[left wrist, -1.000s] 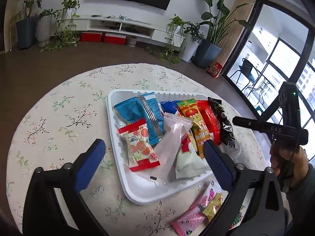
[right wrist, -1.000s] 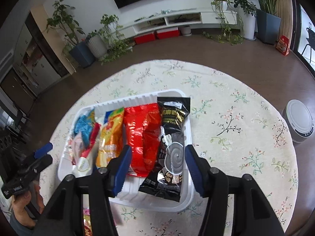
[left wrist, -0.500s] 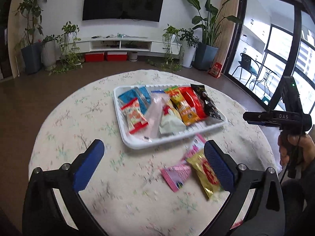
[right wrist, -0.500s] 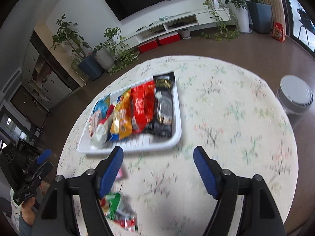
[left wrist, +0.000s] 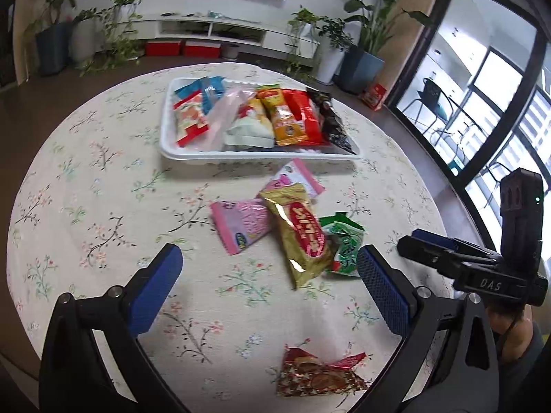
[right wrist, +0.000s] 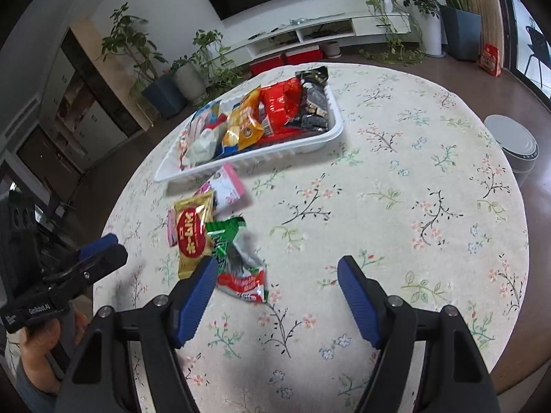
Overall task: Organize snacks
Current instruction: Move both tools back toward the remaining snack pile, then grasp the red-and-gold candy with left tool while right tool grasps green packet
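Both tools angle down over the round floral-cloth desk (left wrist: 86,179), pulled back from the white plastic tray of snack packets (right wrist: 248,158). The left tool (left wrist: 265,275) gapes empty; the right tool (right wrist: 275,275), just widened, holds nothing. Loose packets (left wrist: 303,230) now lie near the tray.

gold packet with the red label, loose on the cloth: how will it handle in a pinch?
The gold packet looks puffy and glossy, so probably light and a bit slippery. Its foil looks crinkled, so it likely flexes. It overlaps the pink packet and the green packet, so lifting it may drag them.
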The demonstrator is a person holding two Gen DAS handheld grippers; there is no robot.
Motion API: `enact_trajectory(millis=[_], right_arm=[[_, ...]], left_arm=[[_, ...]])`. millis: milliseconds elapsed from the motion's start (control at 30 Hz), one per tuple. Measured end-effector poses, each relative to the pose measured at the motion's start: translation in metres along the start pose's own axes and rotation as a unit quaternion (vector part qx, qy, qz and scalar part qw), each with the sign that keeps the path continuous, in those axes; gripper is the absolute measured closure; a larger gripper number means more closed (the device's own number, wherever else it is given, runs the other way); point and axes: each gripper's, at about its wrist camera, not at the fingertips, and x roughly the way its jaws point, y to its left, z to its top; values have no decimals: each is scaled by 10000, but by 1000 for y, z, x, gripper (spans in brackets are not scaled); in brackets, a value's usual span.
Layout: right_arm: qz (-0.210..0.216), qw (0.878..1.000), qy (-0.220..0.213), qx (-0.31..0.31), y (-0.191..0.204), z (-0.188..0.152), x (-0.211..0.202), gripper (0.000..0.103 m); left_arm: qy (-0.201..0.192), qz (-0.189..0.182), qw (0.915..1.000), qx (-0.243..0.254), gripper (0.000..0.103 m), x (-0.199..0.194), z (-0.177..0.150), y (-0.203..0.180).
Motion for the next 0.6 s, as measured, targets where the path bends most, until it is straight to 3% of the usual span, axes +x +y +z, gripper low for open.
enact_trajectory(millis=[467, 600], right_arm=[[216, 9967, 219, -755, 40, 4, 4, 32], [159, 9935, 484, -1020, 53, 6, 17, 35]], left_arm=[[484, -333, 9949, 821, 0, -9, -28, -12], [635, -488, 9873, 1375, 0, -12, -30, -18]])
